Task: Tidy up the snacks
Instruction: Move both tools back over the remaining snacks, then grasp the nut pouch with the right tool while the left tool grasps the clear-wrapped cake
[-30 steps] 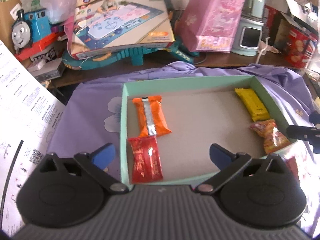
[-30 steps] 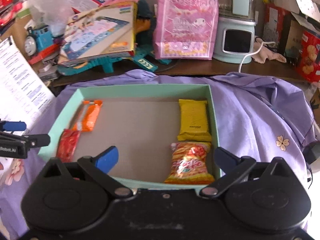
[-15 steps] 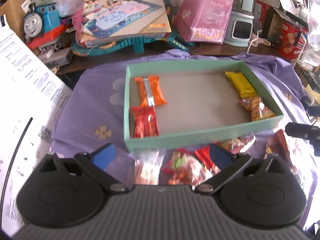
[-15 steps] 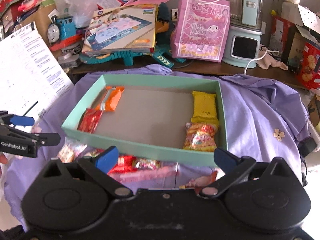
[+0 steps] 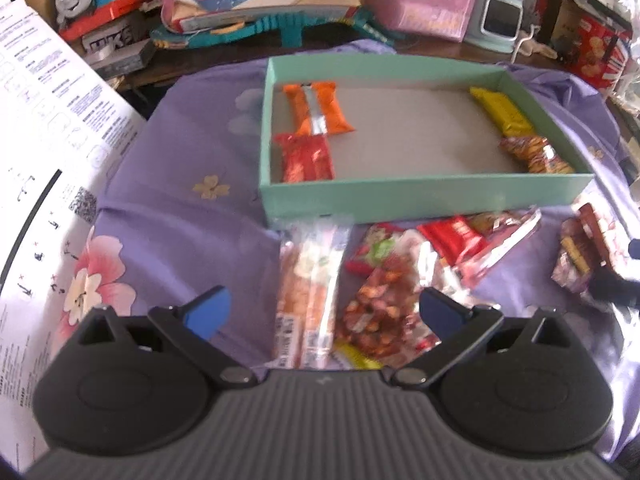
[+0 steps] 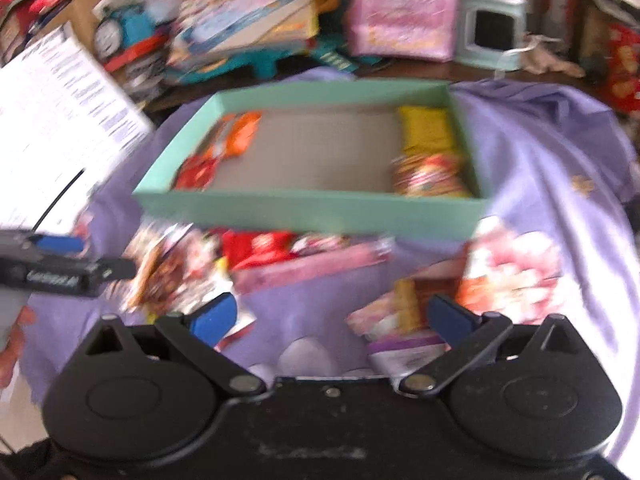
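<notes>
While the big purple cloth (image 5: 172, 216) covers the bench, the green box (image 5: 424, 196) sits near its far edge with four snacks inside, two at each end. Loose snacks lie in a pile (image 5: 400, 272) just in front of the box's near wall. The long clear snack pack (image 5: 310, 292) points away toward the box, right between the wide-open fingers of the left claw (image 5: 324, 312), which is nearer than the right claw (image 6: 332, 316), also wide open and empty.

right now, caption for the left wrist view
Open left gripper hovers over loose snack packets before the mint-green box.
</notes>
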`<act>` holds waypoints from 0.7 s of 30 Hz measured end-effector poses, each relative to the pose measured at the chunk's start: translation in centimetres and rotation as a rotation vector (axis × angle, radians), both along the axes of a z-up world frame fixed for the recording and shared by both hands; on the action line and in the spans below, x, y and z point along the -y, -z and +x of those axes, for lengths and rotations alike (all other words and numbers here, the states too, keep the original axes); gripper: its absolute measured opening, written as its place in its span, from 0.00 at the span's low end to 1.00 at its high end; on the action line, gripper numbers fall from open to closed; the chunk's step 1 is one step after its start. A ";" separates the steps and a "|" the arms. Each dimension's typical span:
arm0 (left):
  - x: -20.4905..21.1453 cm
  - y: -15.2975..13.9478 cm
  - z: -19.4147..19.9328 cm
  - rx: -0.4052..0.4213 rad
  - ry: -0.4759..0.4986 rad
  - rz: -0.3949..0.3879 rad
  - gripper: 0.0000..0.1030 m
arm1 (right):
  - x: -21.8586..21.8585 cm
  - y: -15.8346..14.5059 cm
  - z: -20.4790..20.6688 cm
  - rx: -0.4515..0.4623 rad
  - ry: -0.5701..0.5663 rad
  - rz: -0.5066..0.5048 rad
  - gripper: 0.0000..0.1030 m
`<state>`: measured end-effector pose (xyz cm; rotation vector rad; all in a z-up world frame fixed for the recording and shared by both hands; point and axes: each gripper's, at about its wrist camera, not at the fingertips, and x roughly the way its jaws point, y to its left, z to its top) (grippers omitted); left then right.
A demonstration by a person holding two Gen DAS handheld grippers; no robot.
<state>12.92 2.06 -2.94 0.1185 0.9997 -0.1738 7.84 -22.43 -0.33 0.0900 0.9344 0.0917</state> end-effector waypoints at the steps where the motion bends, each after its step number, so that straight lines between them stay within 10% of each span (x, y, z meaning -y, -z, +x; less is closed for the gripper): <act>1: -0.3 0.4 0.2 0.000 0.000 0.008 1.00 | -1.0 0.5 0.2 -0.007 -0.028 0.004 1.00; 21: -3.2 5.1 3.4 -0.116 0.062 -0.071 0.67 | -11.8 6.8 5.4 -0.134 -0.314 -0.034 0.99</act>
